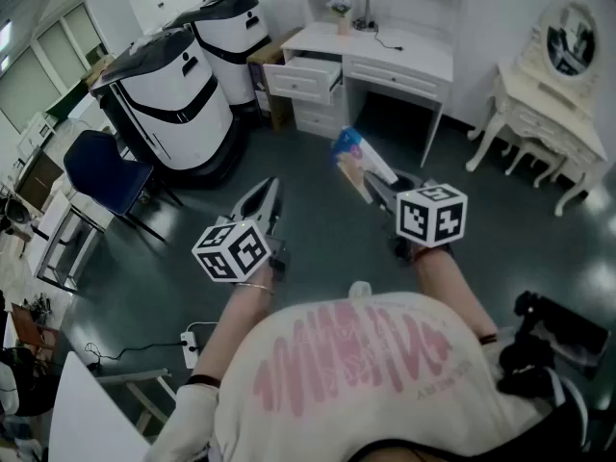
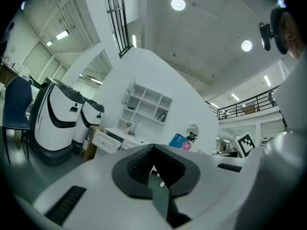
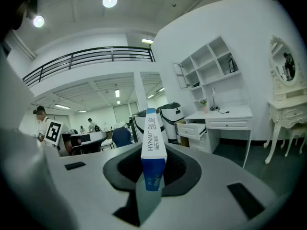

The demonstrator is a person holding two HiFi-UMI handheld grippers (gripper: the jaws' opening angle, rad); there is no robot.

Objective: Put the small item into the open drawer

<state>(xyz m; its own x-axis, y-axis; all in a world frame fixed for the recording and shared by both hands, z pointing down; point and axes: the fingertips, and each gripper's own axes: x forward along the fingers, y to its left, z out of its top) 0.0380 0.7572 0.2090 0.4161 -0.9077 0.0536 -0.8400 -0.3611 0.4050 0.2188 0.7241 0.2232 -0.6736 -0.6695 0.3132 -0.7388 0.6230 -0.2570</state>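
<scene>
A narrow blue and white box point(image 1: 356, 156) is the small item; my right gripper point(image 1: 373, 187) is shut on it, its far end reaching past the jaw tips. In the right gripper view the box point(image 3: 154, 145) stands on edge between the jaws, and beyond it is the white desk's open drawer point(image 3: 191, 130). From the head view that open drawer point(image 1: 305, 75) is at the desk's left side, well ahead of both grippers. My left gripper point(image 1: 269, 198) is shut and holds nothing; in the left gripper view its jaws meet at a point, with the drawer point(image 2: 108, 140) far off.
Two large white and black machines point(image 1: 179, 99) stand left of the desk point(image 1: 404, 51). A blue chair point(image 1: 102, 171) is further left. A white dressing table with an oval mirror point(image 1: 551, 104) is at the right. A power strip point(image 1: 191, 346) lies on the dark floor.
</scene>
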